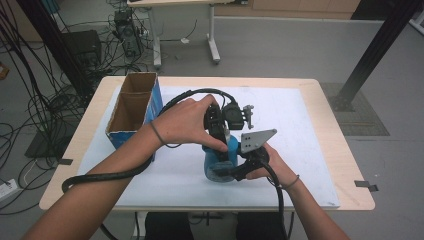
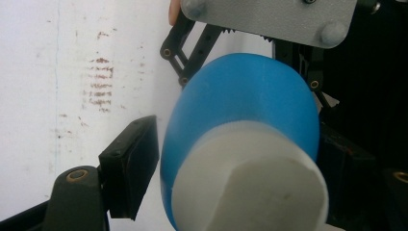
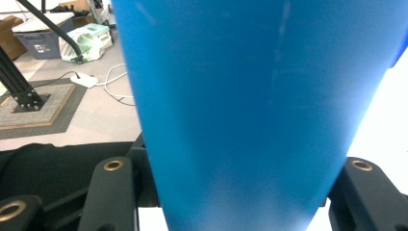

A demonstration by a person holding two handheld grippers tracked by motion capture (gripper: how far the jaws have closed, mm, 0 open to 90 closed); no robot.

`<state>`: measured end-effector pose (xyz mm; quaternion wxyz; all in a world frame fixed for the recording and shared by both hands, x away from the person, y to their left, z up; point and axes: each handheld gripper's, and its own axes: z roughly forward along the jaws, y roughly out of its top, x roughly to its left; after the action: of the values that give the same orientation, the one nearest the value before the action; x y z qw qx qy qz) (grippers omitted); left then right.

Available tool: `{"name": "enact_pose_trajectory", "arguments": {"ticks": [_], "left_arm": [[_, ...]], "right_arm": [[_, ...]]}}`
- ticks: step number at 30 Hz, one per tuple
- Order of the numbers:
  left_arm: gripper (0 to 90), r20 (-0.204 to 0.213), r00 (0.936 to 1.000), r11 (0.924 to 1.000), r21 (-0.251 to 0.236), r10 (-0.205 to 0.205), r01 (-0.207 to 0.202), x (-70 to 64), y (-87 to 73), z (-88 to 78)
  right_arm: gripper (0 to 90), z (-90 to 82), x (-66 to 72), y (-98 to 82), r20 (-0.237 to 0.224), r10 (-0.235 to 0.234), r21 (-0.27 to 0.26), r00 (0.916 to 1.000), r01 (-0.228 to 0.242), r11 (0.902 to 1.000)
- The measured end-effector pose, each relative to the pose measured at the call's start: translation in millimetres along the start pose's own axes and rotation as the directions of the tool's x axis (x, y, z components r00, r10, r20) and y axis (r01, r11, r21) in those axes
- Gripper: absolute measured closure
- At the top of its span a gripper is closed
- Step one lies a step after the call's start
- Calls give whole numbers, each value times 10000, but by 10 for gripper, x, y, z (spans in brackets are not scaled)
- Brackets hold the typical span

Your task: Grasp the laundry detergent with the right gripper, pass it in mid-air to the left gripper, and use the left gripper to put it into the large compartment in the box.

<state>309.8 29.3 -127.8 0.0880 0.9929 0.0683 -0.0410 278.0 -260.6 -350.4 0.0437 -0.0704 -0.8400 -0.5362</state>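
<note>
One blue bottle (image 1: 218, 161) stands upright, white cap (image 2: 250, 178) topmost.

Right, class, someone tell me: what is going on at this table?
A person works a blue bottle with two hand-held claws. The right claw clamps the bottle's body on the white mat. The left claw comes down over its white cap, jaws either side; whether they press it yet is unclear. An open cardboard box stands to the left.

Our left gripper (image 1: 220, 131) is black, trailing a thick corrugated black cable; our right gripper (image 1: 248, 161) carries a grey three-cornered plate. Brass-ringed pivots stud the black jaws. We wear thin dark bands on both wrists, forearms unsleeved.
</note>
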Motion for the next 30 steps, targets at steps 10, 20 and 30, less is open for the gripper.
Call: {"name": "enact_pose_trajectory", "arguments": {"ticks": [10,20,30], "left_arm": [[321,5,10000,10000,-7,26,-26,-4,-3,-1],[353,-32,9999,9997,182,133,-132,-25,35,5],[358,-72,9999,9994,308,142,-140,-40,75,-4]], "right_arm": [[420,-5,-12,-1,-41,-40,-8,10000,40,10000],[421,0,-49,19,-192,-133,111,9997,135,9998],[420,-10,-65,15,-203,-246,115,9995,248,9996]]}}
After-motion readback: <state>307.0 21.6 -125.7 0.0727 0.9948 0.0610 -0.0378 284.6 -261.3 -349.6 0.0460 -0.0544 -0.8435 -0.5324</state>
